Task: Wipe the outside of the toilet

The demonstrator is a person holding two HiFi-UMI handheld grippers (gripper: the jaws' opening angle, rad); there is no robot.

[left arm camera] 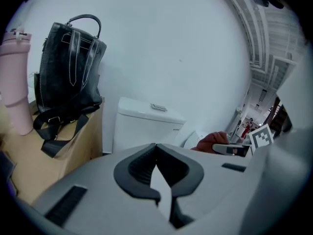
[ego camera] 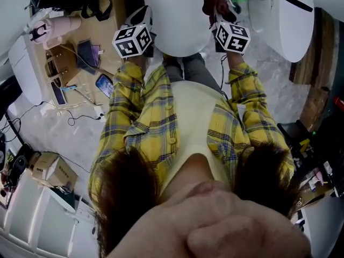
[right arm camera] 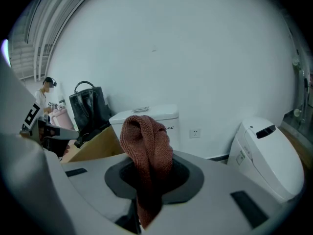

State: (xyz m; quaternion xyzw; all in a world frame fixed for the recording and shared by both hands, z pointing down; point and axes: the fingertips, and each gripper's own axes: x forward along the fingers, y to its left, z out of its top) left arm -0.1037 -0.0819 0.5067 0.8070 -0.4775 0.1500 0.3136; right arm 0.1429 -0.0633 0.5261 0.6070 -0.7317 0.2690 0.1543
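Stands right at the white toilet [ego camera: 177,20], with its tank [right arm camera: 146,117] against the wall ahead. Holds a gripper in each hand. Squeezes the right gripper [right arm camera: 146,175] tight on a red-brown cloth [right arm camera: 145,141], all bunched up and poking out past the jaws. Holds that cloth up by the right side of the bowl; cannot tell if it touches the toilet there. Has the left gripper [left arm camera: 156,155] pinched together with nothing in it, up by the left side of the bowl. Looks white and clean wherever the toilet shows, with no dirt, drips or wet streaks to see. Fits two stories: cloth ready and the wiping to come, or wiping over and the cloth lifted away. Cannot pick between the two from here. Shows only the lid and the tank well; hides the sides and the foot of the toilet behind arms and the yellow shirt [ego camera: 161,117]. Shows a black bag [left arm camera: 68,62] beside the tank on the left, and another white toilet [right arm camera: 266,151] well apart on the right.
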